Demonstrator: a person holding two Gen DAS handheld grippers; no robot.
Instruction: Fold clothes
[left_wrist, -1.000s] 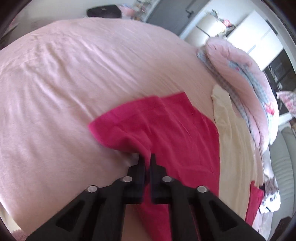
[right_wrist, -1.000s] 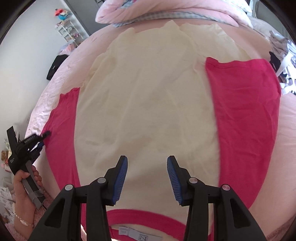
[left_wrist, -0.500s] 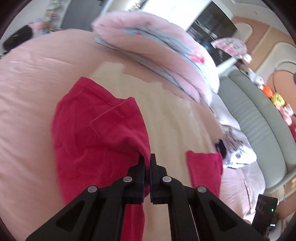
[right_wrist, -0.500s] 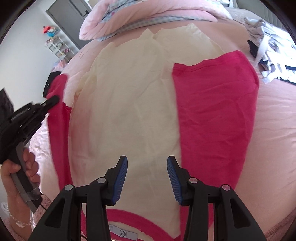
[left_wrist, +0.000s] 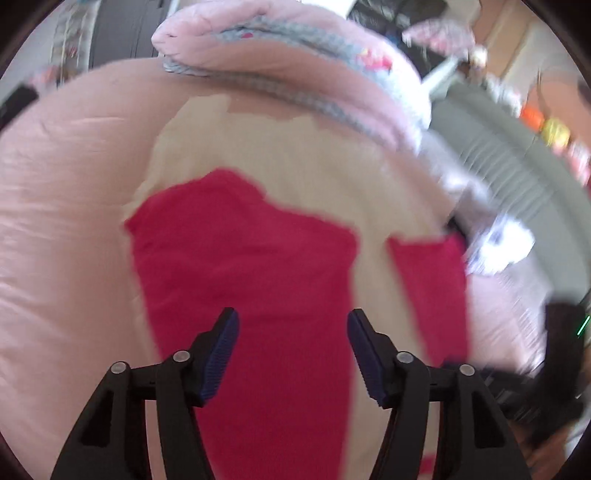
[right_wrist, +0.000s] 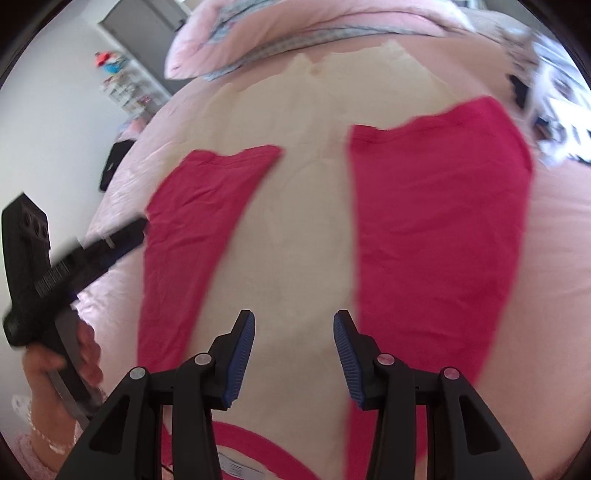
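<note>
A cream shirt (right_wrist: 295, 229) with red sleeves and red collar lies spread on the pink bed. Its left red sleeve (right_wrist: 192, 221) now lies folded inward over the cream body; the same sleeve (left_wrist: 251, 288) fills the middle of the left wrist view. The right red sleeve (right_wrist: 436, 229) lies flat, also seen as a red strip (left_wrist: 432, 295) in the left wrist view. My left gripper (left_wrist: 291, 354) hovers above the folded sleeve, its jaws opening, nothing pressed between them. My right gripper (right_wrist: 293, 354) stands open over the cream body near the red collar (right_wrist: 251, 443).
A folded pink quilt (right_wrist: 295, 33) lies at the head of the bed. Patterned clothes (right_wrist: 546, 110) are heaped at the right. A grey sofa (left_wrist: 517, 155) stands beyond the bed. A hand (right_wrist: 62, 365) holds the left gripper's handle at the left.
The left gripper carried the red sleeve inward over the cream body, then opened and let it go. The right gripper drifted slightly and stayed open.
</note>
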